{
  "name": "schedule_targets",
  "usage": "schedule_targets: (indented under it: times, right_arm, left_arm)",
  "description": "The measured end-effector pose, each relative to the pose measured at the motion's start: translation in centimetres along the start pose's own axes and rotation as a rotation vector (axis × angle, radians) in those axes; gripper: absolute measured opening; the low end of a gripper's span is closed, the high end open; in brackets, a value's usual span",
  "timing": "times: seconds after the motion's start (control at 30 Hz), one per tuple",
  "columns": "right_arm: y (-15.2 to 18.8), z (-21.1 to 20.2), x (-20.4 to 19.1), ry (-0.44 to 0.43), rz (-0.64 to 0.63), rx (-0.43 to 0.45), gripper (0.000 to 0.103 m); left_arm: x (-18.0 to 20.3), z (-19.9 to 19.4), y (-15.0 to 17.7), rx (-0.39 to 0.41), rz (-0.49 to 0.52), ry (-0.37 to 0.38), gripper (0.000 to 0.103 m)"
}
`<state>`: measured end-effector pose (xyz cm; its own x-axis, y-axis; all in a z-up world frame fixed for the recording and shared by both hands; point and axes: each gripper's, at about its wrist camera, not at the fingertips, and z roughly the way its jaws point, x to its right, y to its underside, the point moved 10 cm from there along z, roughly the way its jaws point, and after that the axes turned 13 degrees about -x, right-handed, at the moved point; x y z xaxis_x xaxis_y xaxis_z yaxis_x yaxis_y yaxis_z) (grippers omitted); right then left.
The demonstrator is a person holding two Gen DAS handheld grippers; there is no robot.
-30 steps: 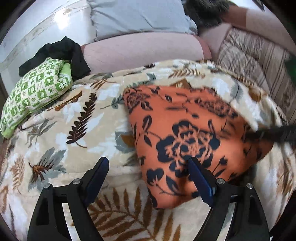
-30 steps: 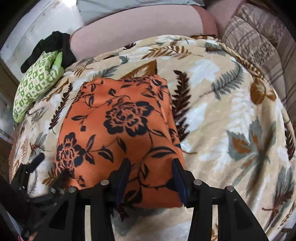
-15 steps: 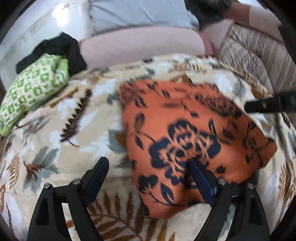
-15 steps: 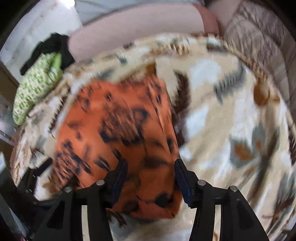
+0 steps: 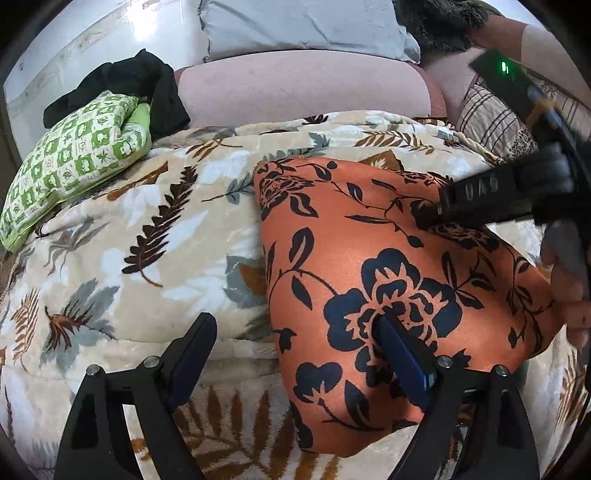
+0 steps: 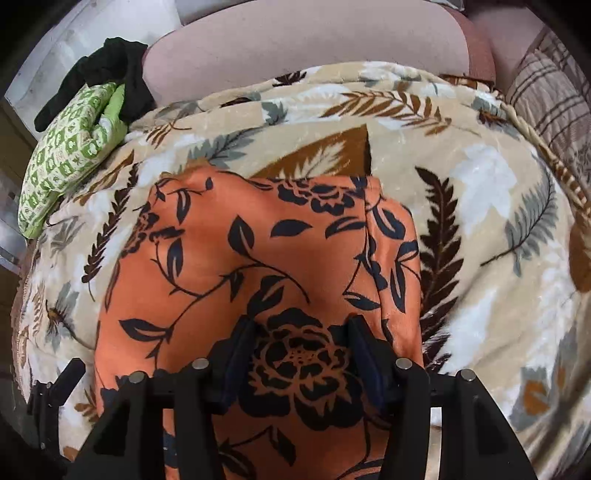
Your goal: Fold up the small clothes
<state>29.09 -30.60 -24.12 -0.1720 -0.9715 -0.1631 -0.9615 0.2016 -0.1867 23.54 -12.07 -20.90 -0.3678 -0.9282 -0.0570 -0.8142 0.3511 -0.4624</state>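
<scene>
I am working over a sofa seat covered by a plush beige blanket printed with brown, grey and white fern leaves. Behind it runs a pale pink padded backrest with a grey pillow on top, and a brown plaid cushion sits at the far right. At the far left lie a folded green-and-white patterned cloth and, touching its far side, a crumpled black garment.

The folded orange satin garment with dark navy flowers lies flat on the blanket, close in front of both cameras.

My left hand-held gripper is spread wide, released and grasping nothing; its right finger rests on the garment's near part, its left finger over bare blanket. My right hand-held gripper is also released, jaws apart with both fingers pressing down on the cloth around a large flower.

Compared with a second ago, the right hand-held gripper has moved farther in over the garment: in the left wrist view its dark body now reaches across the cloth's far right part, where before only a blurred edge showed. The garment itself stays put.
</scene>
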Motion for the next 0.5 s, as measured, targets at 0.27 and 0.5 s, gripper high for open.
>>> schedule_targets:
  times: [0.27,0.5]
  right_arm:
    - [-4.5,-2.6,-5.6,-0.110,-0.116,0.038,0.057]
    - [-6.9,5.8,-9.8,-0.108,-0.211,-0.160,0.057]
  left_arm:
    - [-0.9,-1.3,1.0,-0.034,-0.046,0.015,0.090]
    - [0.4,1.0,2.2,-0.111,0.010,0.061,0.090]
